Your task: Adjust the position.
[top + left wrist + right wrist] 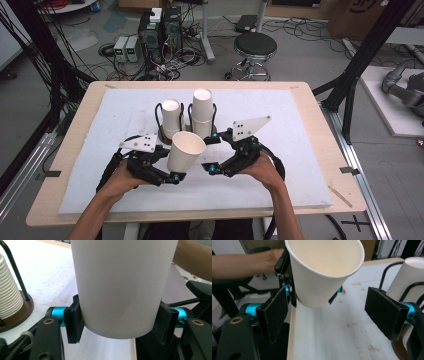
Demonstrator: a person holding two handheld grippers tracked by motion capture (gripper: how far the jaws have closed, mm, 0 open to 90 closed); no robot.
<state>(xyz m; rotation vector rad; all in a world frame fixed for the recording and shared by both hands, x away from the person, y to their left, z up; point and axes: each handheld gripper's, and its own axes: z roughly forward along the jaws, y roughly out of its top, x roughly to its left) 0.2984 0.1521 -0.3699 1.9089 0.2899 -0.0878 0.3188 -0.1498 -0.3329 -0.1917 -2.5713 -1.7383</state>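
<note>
A: Left gripper (pixel 172 178) is clamped on the cup (pixel 185 150), pads on the lower wall near the base. Cup is lifted off the mat (pixel 300 165), just in front of the rack (pixel 165 134), mouth tilted up and toward the right gripper (pixel 214 152).

B: Right one?

A: Jaws spread, nothing between the pads. In the right gripper view the cup (pixel 324 272) sits ahead of the jaws, nearer the left pad (pixel 273 315); the other pad is well apart from it.

B: Looks like a handover, or the right steadying it. How to do it clean?

A: My read: bring the right gripper in from the rack side and centre the cup between both pads before closing. Grip the wall above the left gripper's pads, not the rim; paper rim will fold. Close slowly, just enough to hold.

B: Left grip okay?

A: In the left gripper view both pads (pixel 73 323) touch the cup (pixel 122 287) on opposite sides, base just below pad height. No visible dent. Shouldn't let go until the right has firm contact.

B: Hazards?

A: The stacks (pixel 202 112) in the rack are just behind the cup. The right gripper's upper jaw is near the taller one; keep it from knocking that.
</note>
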